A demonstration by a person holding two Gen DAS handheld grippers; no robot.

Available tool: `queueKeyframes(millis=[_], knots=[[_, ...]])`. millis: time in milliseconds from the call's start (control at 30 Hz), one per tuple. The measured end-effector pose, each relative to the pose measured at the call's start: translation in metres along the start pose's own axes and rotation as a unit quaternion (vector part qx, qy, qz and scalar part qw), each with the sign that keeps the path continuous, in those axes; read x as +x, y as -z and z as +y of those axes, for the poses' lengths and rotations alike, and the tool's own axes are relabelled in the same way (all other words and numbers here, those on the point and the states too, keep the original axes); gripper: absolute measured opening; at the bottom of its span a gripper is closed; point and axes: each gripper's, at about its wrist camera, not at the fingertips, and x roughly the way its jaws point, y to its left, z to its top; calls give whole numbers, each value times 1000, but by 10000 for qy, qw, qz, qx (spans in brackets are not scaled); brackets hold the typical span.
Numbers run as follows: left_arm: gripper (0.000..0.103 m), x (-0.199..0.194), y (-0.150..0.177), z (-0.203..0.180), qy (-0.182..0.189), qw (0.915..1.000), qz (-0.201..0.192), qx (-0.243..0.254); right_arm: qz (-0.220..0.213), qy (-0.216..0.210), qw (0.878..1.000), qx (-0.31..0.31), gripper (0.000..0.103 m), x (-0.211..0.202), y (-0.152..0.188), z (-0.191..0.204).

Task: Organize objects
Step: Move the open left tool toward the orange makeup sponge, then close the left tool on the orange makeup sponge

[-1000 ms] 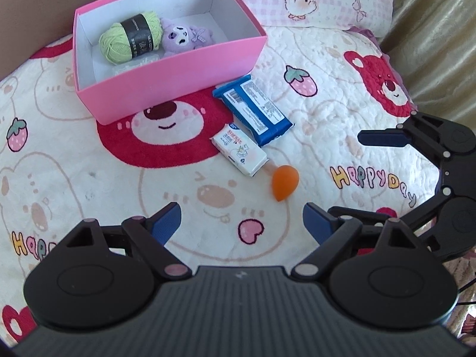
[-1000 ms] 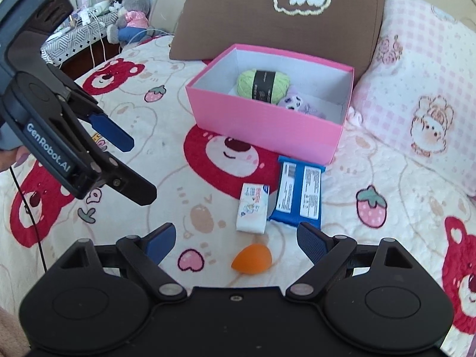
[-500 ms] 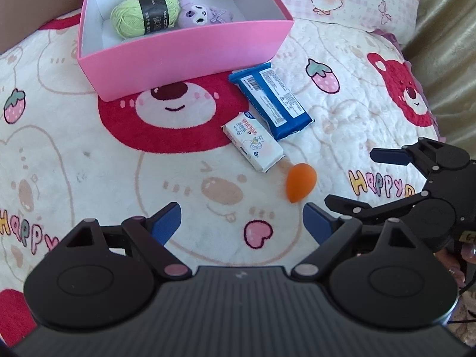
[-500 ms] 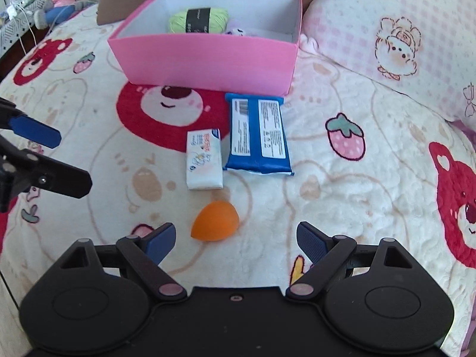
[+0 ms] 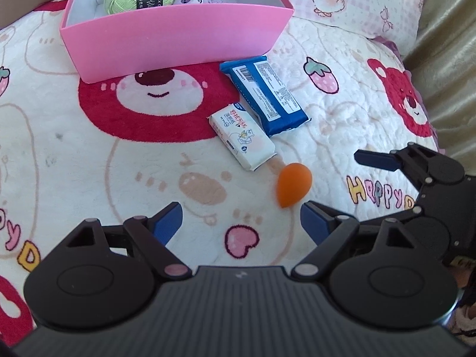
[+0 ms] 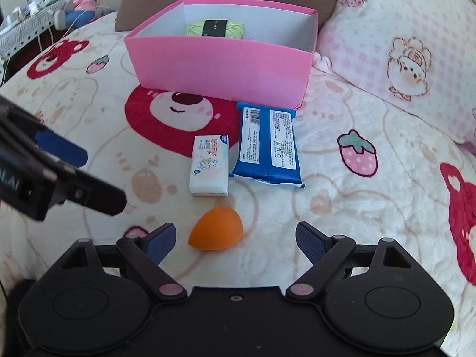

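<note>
Right gripper (image 6: 235,239): jaws apart, narrowing slightly, nothing pinched; the orange makeup sponge (image 6: 216,228) lies on the bear-print blanket (image 6: 342,208) just ahead, between the blue pads. Left gripper (image 5: 241,223): jaws also apart and narrowing, empty.

Sponge looks light, soft, squashy; likely best pinched gently across the fat belly, not the tapered tip.

Beyond: tissue pack (image 6: 209,165), blue packet (image 6: 267,145), then pink box (image 6: 220,71) holding green yarn (image 6: 215,28).
</note>
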Motion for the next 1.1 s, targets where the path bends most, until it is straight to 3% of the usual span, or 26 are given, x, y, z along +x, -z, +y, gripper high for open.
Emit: queueKeyframes(millis=[233,467,700,800,933,1100], knots=[[78,28,2,-3,237,9995,-55,-197,97,-73,9995,276,76,25,10,1],[67,48,5,-10,111,9998,-160,-86,238,-2,9968,765,66,48,25,8],[47,60,8,-15,365,9989,-302,-10,-171,162,9986,471,48,47,29,27],[32,62,9,-17,465,9982,-368,9,-315,206,9987,346,42,47,30,32],[16,67,10,-20,610,9976,-280,186,-455,295,9984,147,44,48,31,39],[16,70,9,-18,543,9978,-325,203,-571,214,9979,213,49,55,32,35]])
